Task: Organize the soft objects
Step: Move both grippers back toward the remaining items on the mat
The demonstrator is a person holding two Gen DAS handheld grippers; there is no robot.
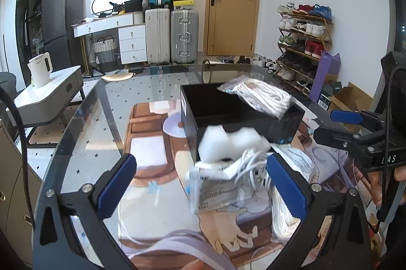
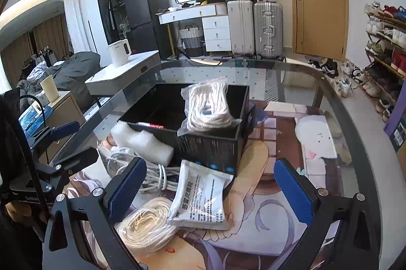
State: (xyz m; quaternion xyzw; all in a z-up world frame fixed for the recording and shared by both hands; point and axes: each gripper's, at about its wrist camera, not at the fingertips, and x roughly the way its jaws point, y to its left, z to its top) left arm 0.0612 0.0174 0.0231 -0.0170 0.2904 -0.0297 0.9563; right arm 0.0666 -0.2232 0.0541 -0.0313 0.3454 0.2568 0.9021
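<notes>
A black open box (image 1: 192, 102) (image 2: 210, 145) stands on the glass table. A bagged white rope (image 1: 261, 95) (image 2: 210, 105) leans over its right rim, and a red pen (image 2: 151, 126) lies inside. A white foam block (image 1: 228, 143) (image 2: 142, 140) rests against the box's near-left side on a tangle of white cable (image 1: 251, 166) (image 2: 157, 173). In front lie a clear labelled bag (image 1: 218, 189), a white printed packet (image 2: 203, 196) (image 1: 299, 163) and a cream rope coil (image 2: 147, 227) (image 1: 281, 214). My left gripper (image 1: 203, 181) (image 2: 73, 143) stands open, holding nothing. My right gripper (image 2: 210, 189) (image 1: 335, 126) is open over the packet, also holding nothing.
The glass table (image 1: 83, 133) curves round at its rim, with a printed mat showing beneath. A grey side table with a white kettle (image 1: 40, 69) stands to the left. Suitcases (image 1: 172, 36), a door and a shoe rack (image 1: 304, 41) line the far wall.
</notes>
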